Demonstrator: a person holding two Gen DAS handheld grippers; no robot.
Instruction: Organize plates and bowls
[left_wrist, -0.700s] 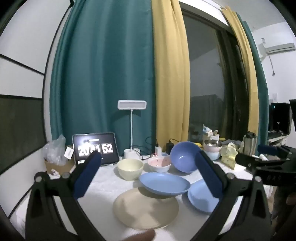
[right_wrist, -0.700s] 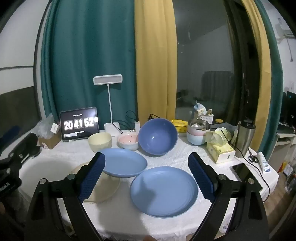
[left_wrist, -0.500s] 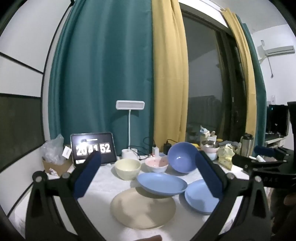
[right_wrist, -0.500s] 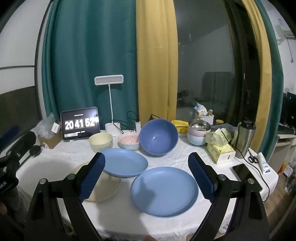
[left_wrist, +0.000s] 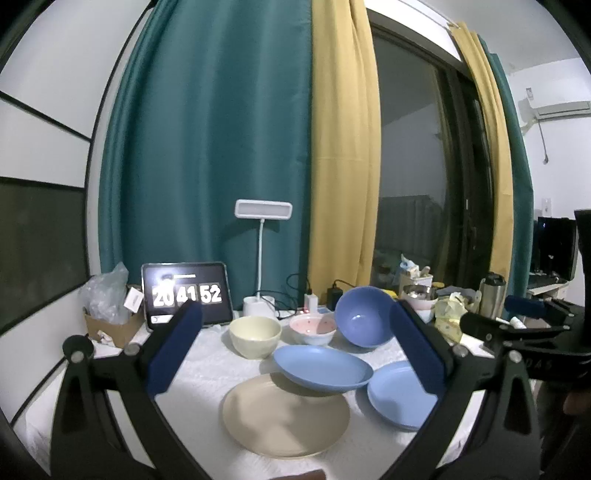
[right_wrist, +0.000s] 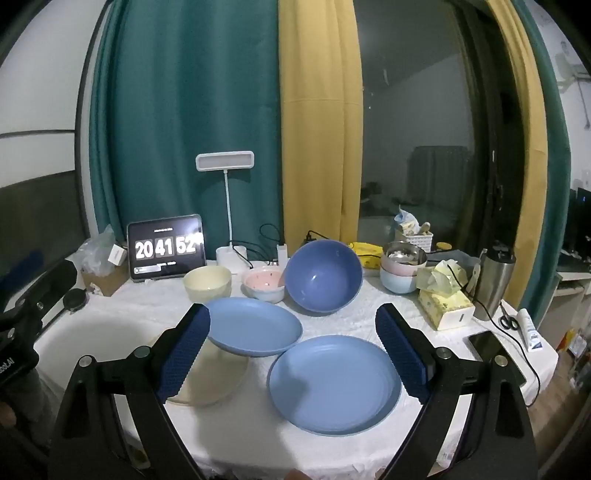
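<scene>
Two grippers: both are hovering above the near edge of the table (right_wrist: 122, 302), nothing between the pads.
Left gripper (left_wrist: 295, 354): jaws are standing wide apart, empty, aiming almost level over the dishes.
Right gripper (right_wrist: 293, 349): jaws are likewise standing wide apart, empty, tilting slightly down at the table.
Beige plate (left_wrist: 284, 421): lying flat on the white cloth, nearest the left gripper.
Tilted plate (right_wrist: 255, 325): blue, one edge resting on the beige plate, the far side lifting clear of the cloth.
Flat plate (right_wrist: 334, 384): blue, lying flat just right of the tilted plate; contact between their rims cannot be told.
Blue bowl (right_wrist: 324, 275): tipping on its side, opening facing the cameras, behind the two blue plates.
Pink bowl (right_wrist: 264, 282): sitting upright just left of the blue bowl.
Cream bowl (right_wrist: 207, 282): sitting upright left of the pink bowl, apart from it.
Bowl stack (right_wrist: 400, 267): standing right of the blue bowl, a metal bowl on top.
Clock (right_wrist: 166, 247): tablet leaning at the back left, showing 20 41 52.
Lamp (right_wrist: 225, 162): white, standing behind the bowls before the teal curtain.
Tissue box (right_wrist: 445, 304): sitting right of the stack, a steel flask (right_wrist: 495, 282) beside it.
Phone (right_wrist: 491, 350): lying near the right table edge.
</scene>
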